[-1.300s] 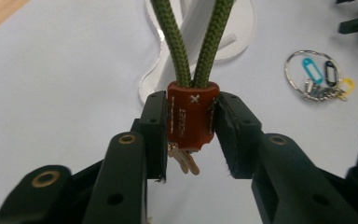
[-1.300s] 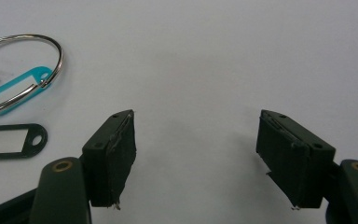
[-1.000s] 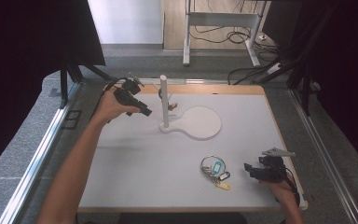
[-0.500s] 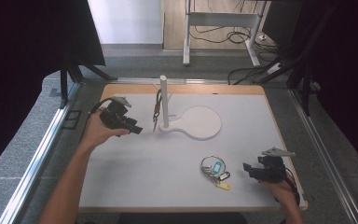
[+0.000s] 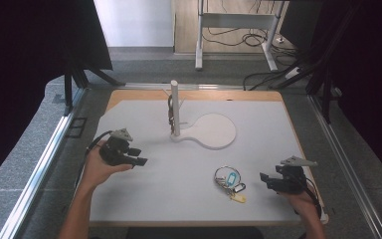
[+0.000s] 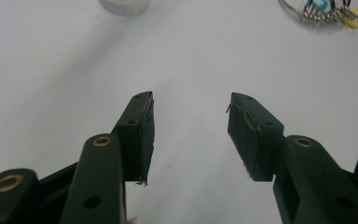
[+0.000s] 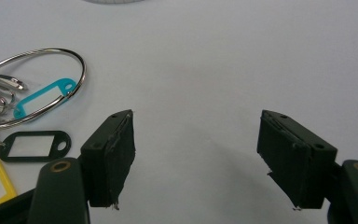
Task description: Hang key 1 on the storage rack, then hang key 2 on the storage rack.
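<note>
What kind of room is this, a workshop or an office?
Most likely a lab set up for recording: a white board framed by dark curtains, handheld grippers trailing cables, and loose wiring on the floor behind.

the left gripper (image 5: 140, 161) sits at the left, held in the left hand (image 5: 95, 168), its jaws apart with nothing between them. the right gripper (image 5: 263, 178) rests near the right edge in the right hand (image 5: 303, 199), jaws wide apart, empty.

White board (image 5: 144, 199) on a table, white stand (image 5: 175, 107) with upright post and round base, key ring with tags (image 5: 230, 180) near right gripper (image 5: 265, 179), left gripper (image 5: 138, 157) well apart at left edge
</note>
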A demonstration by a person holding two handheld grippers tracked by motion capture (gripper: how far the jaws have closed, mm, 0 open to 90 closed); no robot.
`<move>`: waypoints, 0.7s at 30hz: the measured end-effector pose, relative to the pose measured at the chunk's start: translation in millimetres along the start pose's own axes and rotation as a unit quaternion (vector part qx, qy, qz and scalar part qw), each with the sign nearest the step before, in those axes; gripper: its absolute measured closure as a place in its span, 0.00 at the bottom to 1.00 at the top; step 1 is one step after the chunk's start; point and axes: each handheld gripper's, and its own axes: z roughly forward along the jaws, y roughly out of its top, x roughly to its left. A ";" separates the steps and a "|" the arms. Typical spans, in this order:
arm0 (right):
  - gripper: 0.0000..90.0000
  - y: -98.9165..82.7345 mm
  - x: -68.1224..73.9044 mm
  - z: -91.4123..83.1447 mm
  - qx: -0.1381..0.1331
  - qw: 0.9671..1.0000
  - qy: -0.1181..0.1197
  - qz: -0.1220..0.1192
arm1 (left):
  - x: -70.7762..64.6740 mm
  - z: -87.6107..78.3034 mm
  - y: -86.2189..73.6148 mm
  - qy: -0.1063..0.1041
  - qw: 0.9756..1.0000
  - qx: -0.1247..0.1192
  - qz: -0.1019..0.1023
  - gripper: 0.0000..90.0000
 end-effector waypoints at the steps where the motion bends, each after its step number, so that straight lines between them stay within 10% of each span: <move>1: 0.31 0.2 0.0 0.0 0.000 1.000 0.000 -0.001 | -1.7 1.0 -3.3 0.001 1.000 0.004 -0.002 0.57; 10: 0.31 1.1 0.0 0.6 -0.001 1.000 0.000 -0.002 | -18.7 7.1 -20.0 0.010 0.999 0.026 0.019 0.56; 21: 0.31 7.0 1.2 -2.6 -0.003 1.000 -0.004 0.001 | -15.4 5.6 -31.3 0.005 1.000 0.012 -0.003 0.56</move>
